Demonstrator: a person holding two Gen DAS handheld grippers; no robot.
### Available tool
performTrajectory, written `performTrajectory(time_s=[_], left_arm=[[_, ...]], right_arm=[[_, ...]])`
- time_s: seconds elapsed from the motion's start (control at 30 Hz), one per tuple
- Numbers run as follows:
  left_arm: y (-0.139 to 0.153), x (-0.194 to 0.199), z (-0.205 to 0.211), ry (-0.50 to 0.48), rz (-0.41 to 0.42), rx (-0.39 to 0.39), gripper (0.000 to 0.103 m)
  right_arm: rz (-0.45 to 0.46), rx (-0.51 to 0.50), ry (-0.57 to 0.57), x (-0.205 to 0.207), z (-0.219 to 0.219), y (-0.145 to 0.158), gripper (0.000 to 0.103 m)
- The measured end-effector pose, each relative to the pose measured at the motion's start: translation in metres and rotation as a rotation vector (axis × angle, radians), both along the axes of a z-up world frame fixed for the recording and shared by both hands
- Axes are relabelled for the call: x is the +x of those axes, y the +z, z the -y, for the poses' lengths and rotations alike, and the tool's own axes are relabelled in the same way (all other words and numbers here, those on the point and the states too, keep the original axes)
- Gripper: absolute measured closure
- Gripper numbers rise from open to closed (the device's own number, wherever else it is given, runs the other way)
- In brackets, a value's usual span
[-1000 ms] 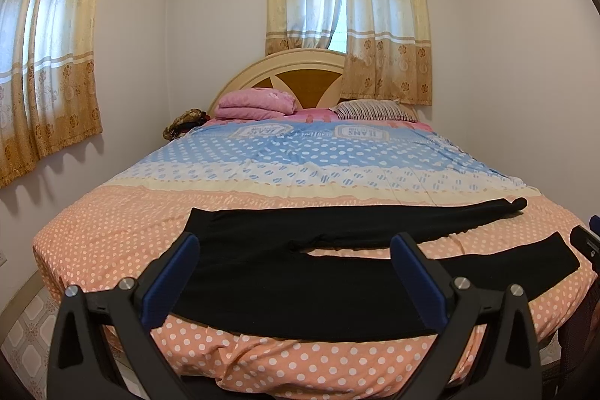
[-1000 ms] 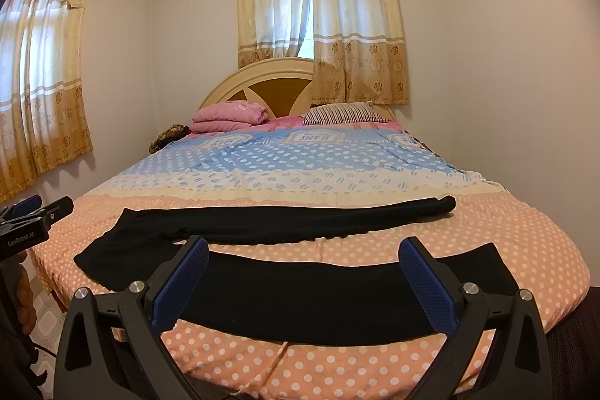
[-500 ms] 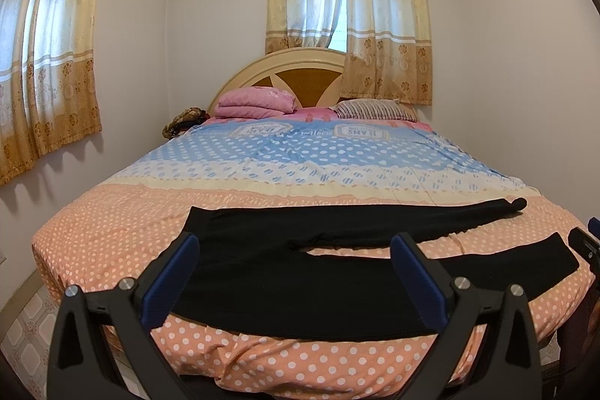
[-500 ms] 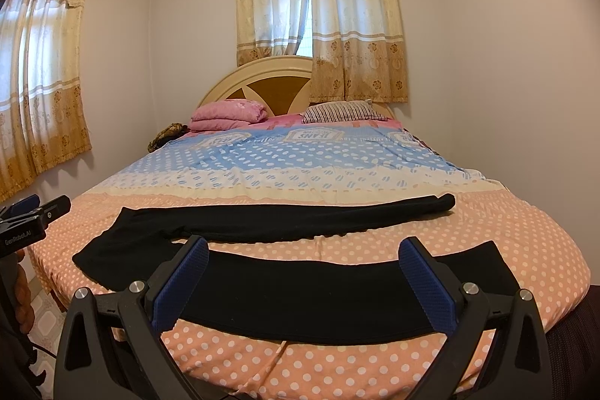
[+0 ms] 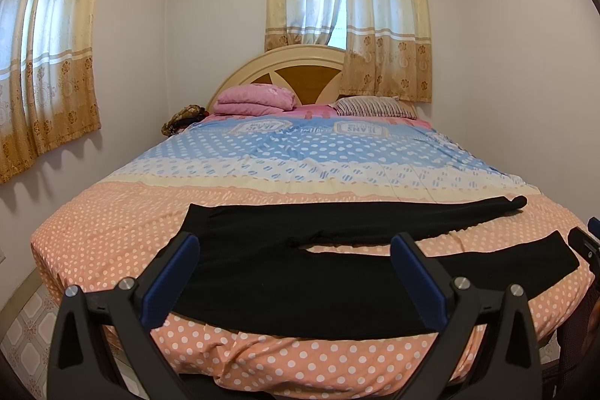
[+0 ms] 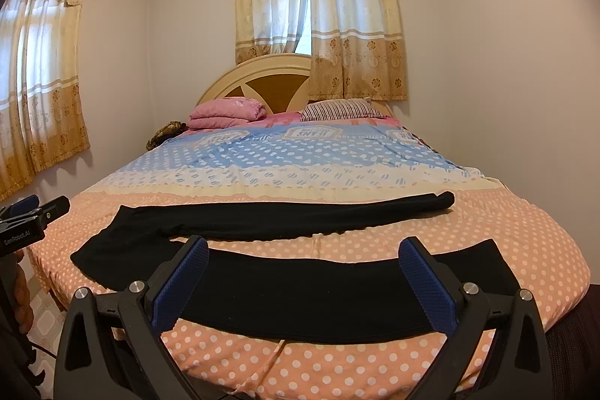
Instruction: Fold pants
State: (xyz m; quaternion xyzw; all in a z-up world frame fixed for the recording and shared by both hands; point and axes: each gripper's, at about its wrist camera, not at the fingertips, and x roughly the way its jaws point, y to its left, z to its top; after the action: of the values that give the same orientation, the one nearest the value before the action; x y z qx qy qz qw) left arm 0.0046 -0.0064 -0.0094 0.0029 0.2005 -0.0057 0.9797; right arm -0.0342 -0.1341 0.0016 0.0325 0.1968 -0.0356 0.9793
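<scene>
Both claws are spread wide and holding nothing: your left gripper (image 5: 294,252) hangs off the near edge over the waist end, your right gripper (image 6: 303,255) over the near leg. Pants (image 5: 300,283) lie flat on the bed (image 5: 112,223), long axis running left to right, waistband left, cuffs right, so each claw's already nearest its own end

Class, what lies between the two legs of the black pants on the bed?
Only bare peach polka-dot bedspread separates the black pants' legs, clearest in the right wrist view.
</scene>
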Motion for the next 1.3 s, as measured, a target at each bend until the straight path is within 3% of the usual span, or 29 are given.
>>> performTrajectory(time_s=[1.3], left_arm=[[-0.015,0.019,-0.005,-0.012,-0.046,0.022,0.0]], right_arm=[[-0.038,-0.017,-0.011,0.008,0.001,-0.008,0.001]])
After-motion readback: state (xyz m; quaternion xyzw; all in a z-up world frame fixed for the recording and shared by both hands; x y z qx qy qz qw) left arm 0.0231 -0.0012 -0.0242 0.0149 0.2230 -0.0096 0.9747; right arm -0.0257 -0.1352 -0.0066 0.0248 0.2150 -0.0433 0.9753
